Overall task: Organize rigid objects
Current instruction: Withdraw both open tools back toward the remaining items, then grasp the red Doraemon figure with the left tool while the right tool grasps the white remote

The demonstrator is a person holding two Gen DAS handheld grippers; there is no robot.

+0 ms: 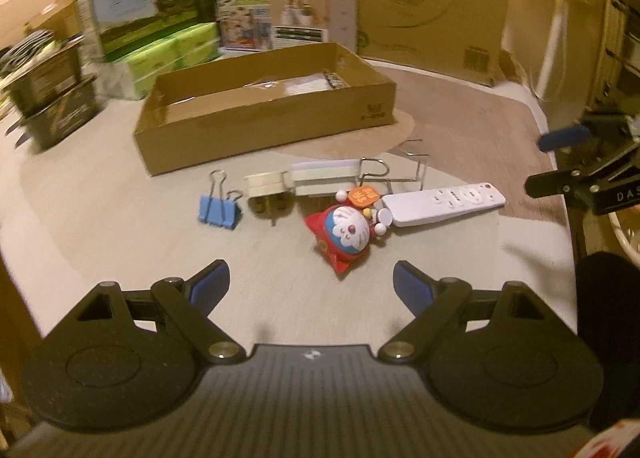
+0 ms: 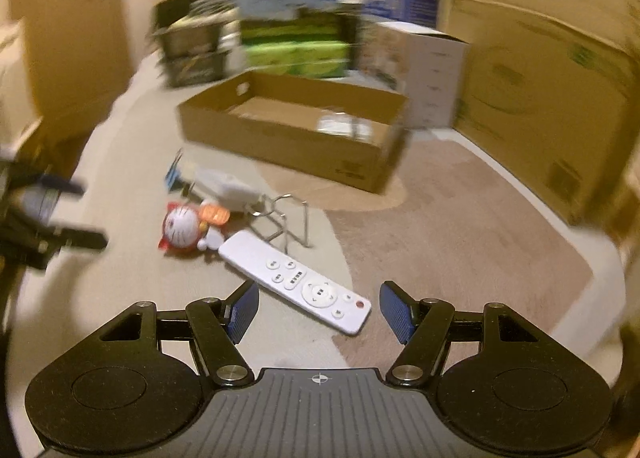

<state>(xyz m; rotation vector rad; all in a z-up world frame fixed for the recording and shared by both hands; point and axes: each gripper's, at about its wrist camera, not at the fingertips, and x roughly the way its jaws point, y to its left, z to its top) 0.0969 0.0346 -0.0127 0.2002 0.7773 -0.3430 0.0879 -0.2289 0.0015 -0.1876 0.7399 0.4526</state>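
Loose objects lie on a beige table: a blue binder clip [image 1: 219, 207], a cream plug adapter [image 1: 265, 190], a white block [image 1: 323, 177], a wire stand [image 1: 394, 170], a Doraemon toy [image 1: 347, 234] and a white remote [image 1: 442, 201]. An open cardboard tray [image 1: 264, 114] stands behind them. My left gripper [image 1: 311, 287] is open and empty, just short of the toy. My right gripper [image 2: 319, 310] is open and empty, its jaws on either side of the near end of the remote [image 2: 298, 281]. The toy [image 2: 182, 228], stand [image 2: 284, 218] and tray [image 2: 294, 130] lie beyond.
Stacked product boxes [image 1: 148, 18] stand behind the tray, and a large cardboard sheet [image 1: 416, 6] leans at the back right. A brown mat [image 2: 460, 226] covers the table's right part. The right gripper also shows at the right edge of the left wrist view [image 1: 576, 162].
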